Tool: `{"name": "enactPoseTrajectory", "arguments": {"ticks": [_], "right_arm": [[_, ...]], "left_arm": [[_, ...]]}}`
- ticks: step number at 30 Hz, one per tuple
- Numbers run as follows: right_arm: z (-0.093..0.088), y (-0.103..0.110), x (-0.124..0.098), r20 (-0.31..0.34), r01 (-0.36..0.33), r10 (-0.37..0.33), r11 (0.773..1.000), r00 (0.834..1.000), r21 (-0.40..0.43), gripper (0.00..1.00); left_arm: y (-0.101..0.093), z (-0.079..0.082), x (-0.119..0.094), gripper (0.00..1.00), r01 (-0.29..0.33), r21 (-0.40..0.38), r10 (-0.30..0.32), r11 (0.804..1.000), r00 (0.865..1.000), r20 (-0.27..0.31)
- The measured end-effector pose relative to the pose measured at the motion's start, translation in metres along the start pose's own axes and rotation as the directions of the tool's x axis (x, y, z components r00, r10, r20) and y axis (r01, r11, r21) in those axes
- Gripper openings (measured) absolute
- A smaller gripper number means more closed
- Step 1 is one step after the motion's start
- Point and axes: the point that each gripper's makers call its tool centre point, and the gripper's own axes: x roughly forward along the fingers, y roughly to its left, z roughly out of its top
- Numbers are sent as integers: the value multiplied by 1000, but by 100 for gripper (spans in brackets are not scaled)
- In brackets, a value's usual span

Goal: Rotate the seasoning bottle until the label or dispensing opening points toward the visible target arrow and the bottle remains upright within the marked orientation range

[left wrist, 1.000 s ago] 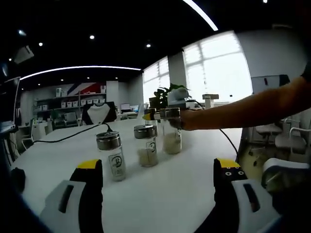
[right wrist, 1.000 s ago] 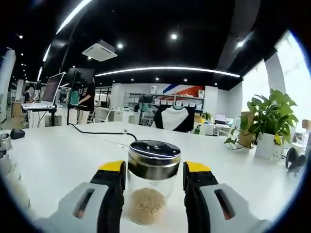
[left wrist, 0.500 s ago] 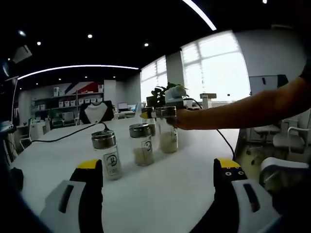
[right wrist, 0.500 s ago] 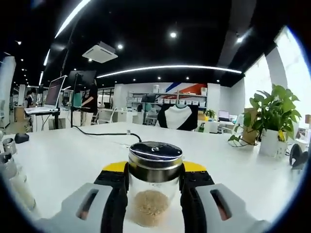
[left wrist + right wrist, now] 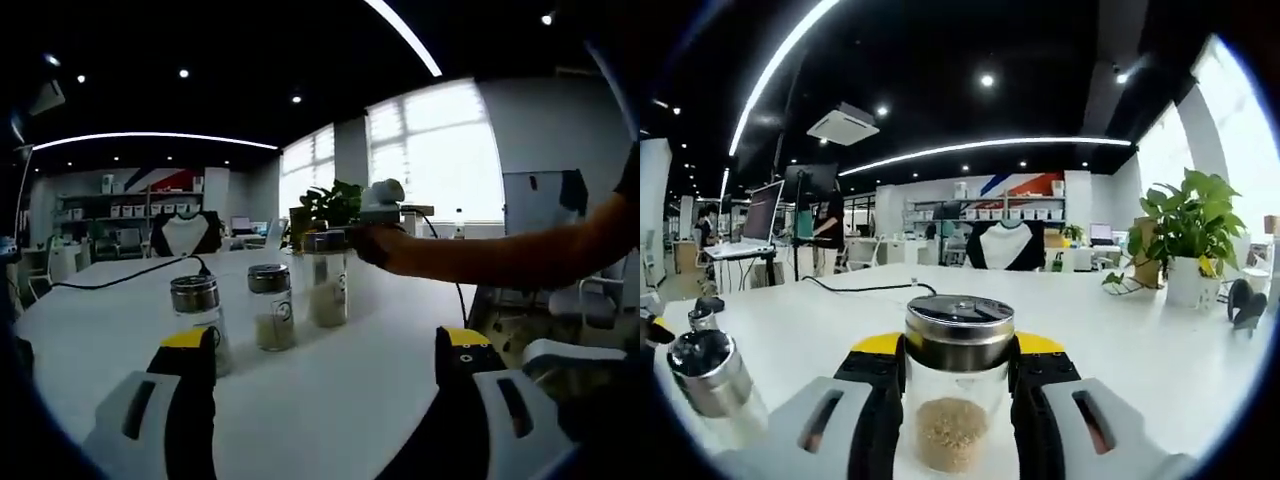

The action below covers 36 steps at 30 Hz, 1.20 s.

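Observation:
Three glass seasoning bottles with metal lids stand in a row on the white table [image 5: 340,390]. In the left gripper view they are the near bottle [image 5: 196,318], the middle bottle [image 5: 270,306] and the far bottle [image 5: 326,280]. My right gripper [image 5: 345,238] reaches in from the right on a person's arm and grips the far bottle near its lid. In the right gripper view that bottle [image 5: 958,400], partly filled with tan grains, sits upright between the jaws of my right gripper [image 5: 960,350], which press on both its sides. My left gripper [image 5: 325,345] stands wide open, short of the bottles.
Another bottle [image 5: 710,378] stands close on the left in the right gripper view. A potted plant [image 5: 1185,235] is at the table's far right, and a black cable [image 5: 855,288] runs across the far side. Desks, shelves and chairs fill the office behind.
My right gripper's jaws have closed from beside the bottle onto its sides. The right gripper view has shifted, bringing the neighbouring bottle into view at the left. The left gripper stays open.

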Motion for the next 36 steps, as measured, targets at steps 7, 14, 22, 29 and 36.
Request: {"name": "enactPoseTrajectory", "arguments": {"ticks": [7,14,22,29,36], "right_arm": [[4,11,-43,36,9,-7,999,999,-49,38],[11,28,-63,58,-9,15,996,998,-90,38],[12,37,-80,68,-2,10,994,998,-108,38],[13,41,-104,104,13,-2,994,995,-106,38],[21,57,-120,149,-49,60,996,987,-77,38]], "left_arm": [[-2,-2,5,99,2,-12,-3,1000,1000,-9],[0,1,8,99,-7,-18,7,1000,1000,1],[-1,3,12,99,0,-14,0,1000,1000,-2],[-3,6,13,96,-7,-2,7,1000,1000,20],[-2,4,17,95,-9,7,9,1000,1000,14]]}}
